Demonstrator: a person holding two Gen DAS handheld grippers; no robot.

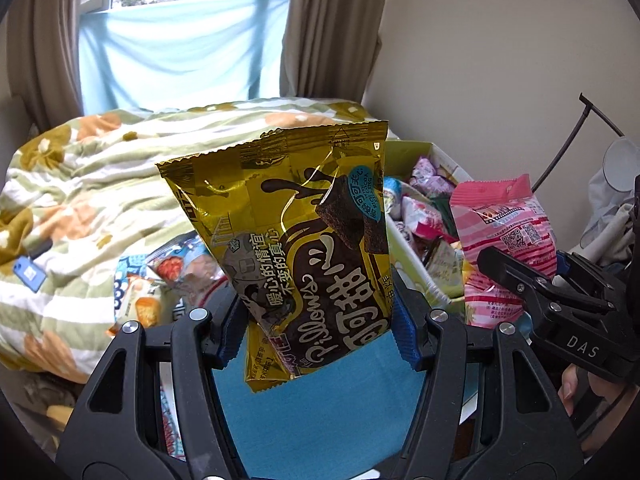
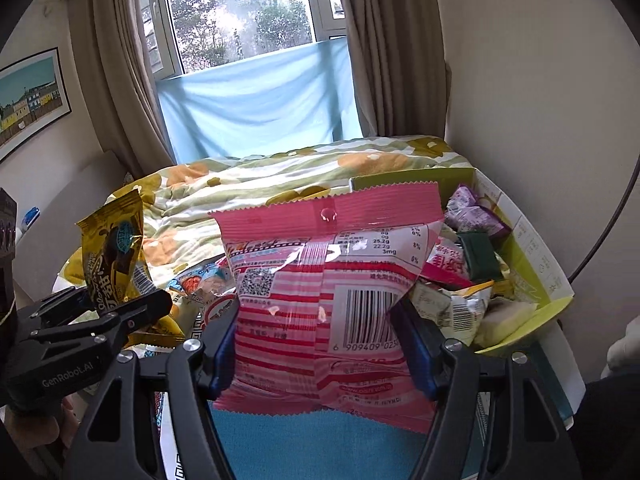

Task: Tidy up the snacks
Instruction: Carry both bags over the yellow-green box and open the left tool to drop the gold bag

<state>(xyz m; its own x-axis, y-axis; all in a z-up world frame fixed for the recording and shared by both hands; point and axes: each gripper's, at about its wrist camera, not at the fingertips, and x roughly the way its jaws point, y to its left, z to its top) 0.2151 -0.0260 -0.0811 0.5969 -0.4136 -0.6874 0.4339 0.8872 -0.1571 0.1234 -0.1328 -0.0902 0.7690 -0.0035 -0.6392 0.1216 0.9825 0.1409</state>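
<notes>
My left gripper (image 1: 316,320) is shut on a gold snack bag (image 1: 304,240) with brown chocolate print, held upright in the air. The same gold snack bag (image 2: 114,256) shows at the left of the right wrist view, in the left gripper (image 2: 120,312). My right gripper (image 2: 320,344) is shut on a pink striped snack bag (image 2: 332,288) with a barcode, also lifted. In the left wrist view that pink striped snack bag (image 1: 504,252) hangs at the right in the right gripper (image 1: 520,276). Blue pads press both bags' sides.
A white and green cardboard box (image 2: 536,248) full of several small packets stands to the right, also seen as the box (image 1: 420,264). Loose snack packets (image 1: 160,280) lie on a blue cloth (image 1: 320,408). A flowered quilt (image 1: 100,184) covers the bed behind.
</notes>
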